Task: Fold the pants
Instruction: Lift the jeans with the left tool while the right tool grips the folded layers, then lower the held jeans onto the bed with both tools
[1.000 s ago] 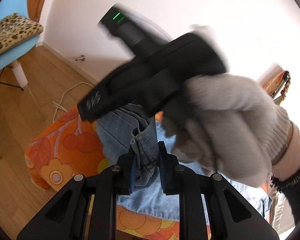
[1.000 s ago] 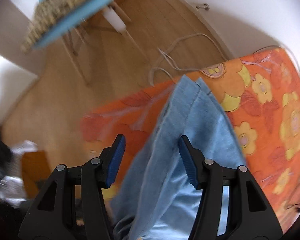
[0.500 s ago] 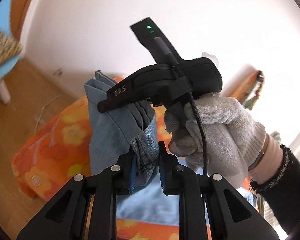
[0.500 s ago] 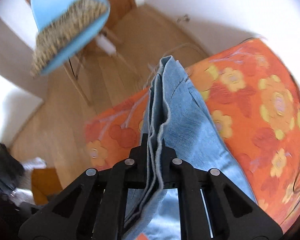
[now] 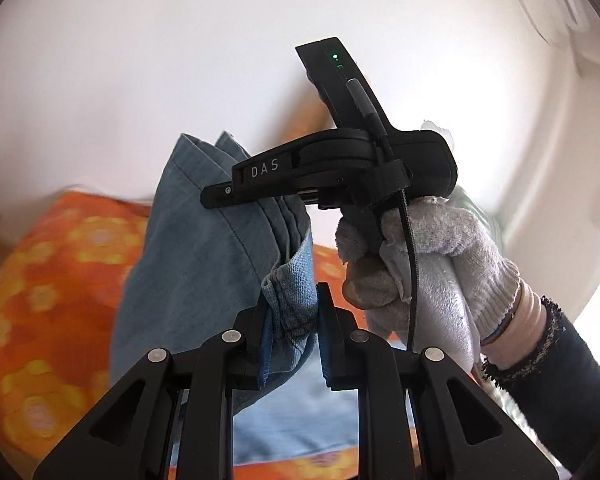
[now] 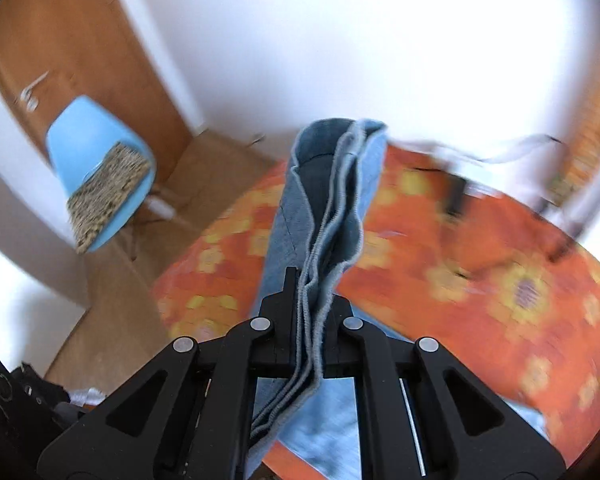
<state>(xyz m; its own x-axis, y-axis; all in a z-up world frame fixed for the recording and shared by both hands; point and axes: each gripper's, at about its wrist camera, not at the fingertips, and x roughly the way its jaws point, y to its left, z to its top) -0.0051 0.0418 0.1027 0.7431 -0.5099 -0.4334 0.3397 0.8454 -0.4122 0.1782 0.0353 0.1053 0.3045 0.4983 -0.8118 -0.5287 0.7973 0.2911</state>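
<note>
Pinching a thick bunch of denim, the left gripper (image 5: 292, 332) has its jaws clamped on a hem of the pants (image 5: 204, 264), the blue pads pressed into the cloth on both sides. The right gripper (image 6: 312, 332) is likewise clenched on a stack of several raw edges of the same pants, which run straight up between its jaws in the right wrist view. From the left wrist view the right gripper's black body sits just above and beside the left one, held by a gloved hand (image 5: 428, 272), so the two grips are close together at one end of the garment. Beyond the jaws the denim hangs away and down toward the orange flowered cover (image 6: 500, 280), where the rest of the pants seems to lie; both views are blurred, so the layers there cannot be counted. My judgement is that the step in hand is carrying this end over to lay a fold. To do it well, both grips should hold firm and travel level, with the edge taut between them. The stacked edges could slip apart if either grip loosens. A blue chair (image 6: 100, 168) stands well apart by the door.
</note>
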